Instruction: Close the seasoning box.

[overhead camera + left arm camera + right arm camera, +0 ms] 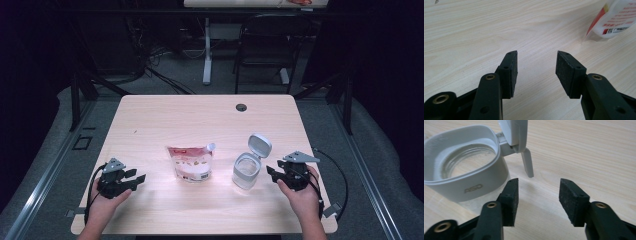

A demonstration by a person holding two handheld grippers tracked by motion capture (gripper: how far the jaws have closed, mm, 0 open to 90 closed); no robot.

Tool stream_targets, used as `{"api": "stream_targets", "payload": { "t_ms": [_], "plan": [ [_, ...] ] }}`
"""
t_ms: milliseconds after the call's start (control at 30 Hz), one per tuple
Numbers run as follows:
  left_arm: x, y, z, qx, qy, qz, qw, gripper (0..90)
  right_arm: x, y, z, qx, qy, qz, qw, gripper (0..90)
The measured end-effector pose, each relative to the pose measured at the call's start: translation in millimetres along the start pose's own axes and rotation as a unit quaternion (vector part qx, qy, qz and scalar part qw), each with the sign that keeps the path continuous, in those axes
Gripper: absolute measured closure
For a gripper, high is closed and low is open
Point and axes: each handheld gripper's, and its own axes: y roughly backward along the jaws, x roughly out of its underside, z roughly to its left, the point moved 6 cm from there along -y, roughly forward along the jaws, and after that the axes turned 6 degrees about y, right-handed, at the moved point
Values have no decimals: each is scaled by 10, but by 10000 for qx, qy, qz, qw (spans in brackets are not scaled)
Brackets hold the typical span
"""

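A pale wooden tabletop point(200, 120) carries 2 things near the middle of its front half. A white and red pouch point(190, 162) lies flat, left of centre. A clear jar point(246, 171) stands towards the right edge, its hinged white lid point(259, 145) open. A dark round hole point(241, 107), perhaps a cable port, sits near the back edge.

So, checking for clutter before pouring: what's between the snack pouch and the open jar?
Nothing: the high view shows bare table between the pouch and the jar.
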Motion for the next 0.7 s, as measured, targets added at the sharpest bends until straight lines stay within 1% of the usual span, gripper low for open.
{"api": "stream_targets", "payload": {
  "t_ms": [33, 67, 100, 167, 200, 233, 267, 333, 400, 433, 533, 567, 600, 633, 700],
  "plan": [
    [-3, 0, -7, 9, 0, -17, 10000, 524, 6, 17, 15, -99, -121, 18, 9999, 501],
    [-7, 6, -22, 16, 35, -15, 10000, 525, 16, 39, 27, -191, -193, 70, 9996, 512],
    [-15, 14, -32, 47, 27, -18, 10000, 526, 27, 57, 38, -216, -259, 80, 9994, 511],
    [-40, 36, -56, 105, 17, -34, 9999, 541, 60, 90, 29, -103, -263, 167, 9995, 509],
    [-55, 48, -72, 119, 37, -57, 9999, 542, 68, 104, 30, -107, -305, 168, 9993, 496],
    [-70, 65, -80, 126, -5, -46, 9999, 545, 78, 127, 23, -72, -322, 185, 9993, 474],
    [-85, 78, -97, 147, 6, -53, 9999, 545, 79, 143, 23, -79, -366, 130, 9992, 454],
    [-124, 102, -133, 224, -19, -95, 9997, 547, 79, 180, 14, -58, -301, 97, 9995, 420],
    [-170, 129, -180, 332, -53, -88, 9994, 555, 68, 221, 26, -108, -262, 125, 9995, 414],
    [-200, 145, -202, 363, -124, -99, 9992, 555, 57, 245, 34, -149, -222, 170, 9995, 414],
    [-301, 206, -291, 461, -295, -111, 9984, 553, 0, 321, 61, -139, -3, 171, 9998, 465],
    [-339, 231, -325, 508, -344, -129, 9980, 553, -30, 346, 81, -152, -2, 115, 9998, 478],
    [-376, 255, -364, 568, -368, -138, 9976, 548, -56, 373, 99, -180, 55, 83, 9998, 506],
    [-419, 277, -403, 612, -416, -205, 9970, 548, -85, 400, 123, -214, 103, 50, 9997, 520],
    [-504, 327, -484, 705, -482, -246, 9960, 545, -139, 461, 173, -296, 183, 40, 9994, 541]
  ]
}}
